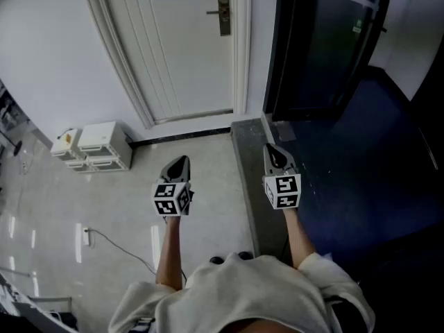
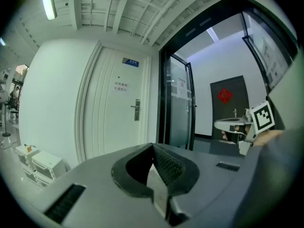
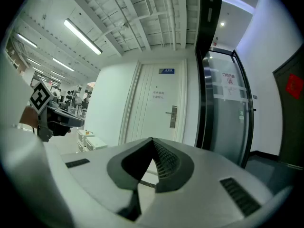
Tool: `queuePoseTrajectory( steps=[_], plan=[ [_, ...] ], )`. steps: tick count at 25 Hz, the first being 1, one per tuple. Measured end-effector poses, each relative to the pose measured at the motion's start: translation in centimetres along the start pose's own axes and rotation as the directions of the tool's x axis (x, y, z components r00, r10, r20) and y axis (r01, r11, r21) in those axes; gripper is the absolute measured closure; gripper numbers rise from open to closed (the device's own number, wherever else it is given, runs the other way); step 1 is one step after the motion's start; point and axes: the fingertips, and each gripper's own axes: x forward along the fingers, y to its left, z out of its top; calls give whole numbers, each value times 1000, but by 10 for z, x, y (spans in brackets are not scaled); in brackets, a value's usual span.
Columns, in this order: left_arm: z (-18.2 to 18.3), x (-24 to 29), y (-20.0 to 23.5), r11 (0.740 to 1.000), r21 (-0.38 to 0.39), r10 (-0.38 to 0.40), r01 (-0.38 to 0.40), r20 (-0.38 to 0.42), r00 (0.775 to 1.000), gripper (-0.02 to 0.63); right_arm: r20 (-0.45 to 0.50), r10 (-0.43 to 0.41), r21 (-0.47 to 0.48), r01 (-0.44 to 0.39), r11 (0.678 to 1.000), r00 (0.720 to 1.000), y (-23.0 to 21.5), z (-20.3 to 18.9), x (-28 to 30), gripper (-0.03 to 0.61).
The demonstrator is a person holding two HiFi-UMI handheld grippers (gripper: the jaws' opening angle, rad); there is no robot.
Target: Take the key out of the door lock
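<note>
Grippers are closed, empty: left gripper (image 1: 182, 160), right gripper (image 1: 270, 148)

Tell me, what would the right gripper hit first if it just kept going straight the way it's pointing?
Probably the white door: the right gripper, shut and empty, aims at its panel just left of the lock plate. Nothing shows in between, though depth is hard to judge.

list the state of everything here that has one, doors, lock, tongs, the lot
white door, closed
door lock, handle level; too small to tell what sits in it
left tongs, shut, nothing between them
right tongs, shut, nothing between them
white boxes, stacked on the floor against the wall
</note>
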Motion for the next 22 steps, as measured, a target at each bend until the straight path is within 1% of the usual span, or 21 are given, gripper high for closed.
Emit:
queuePoseTrajectory(
  steps=[3, 12, 17, 22],
  plan=[
    [1, -1, 2, 1000, 1, 3, -3, 2, 1000, 595, 22, 5, 3, -5, 1000, 1000, 3, 6, 0, 555],
    [4, -3, -10, 1000, 7, 10, -10, -3, 1000, 595, 25, 11, 9, -11, 1000, 1000, -5, 2, -8, 555],
    [9, 3, -21, 1000, 13, 10, -10, -7, 1000, 595, 40, 18, 9, -18, 1000, 999, -16, 7, -8, 555],
    [6, 10, -31, 1000, 12, 24, -24, -11, 1000, 595, 45, 36, 10, -37, 999, 998, -25, 1, -8, 555]
  ],
)
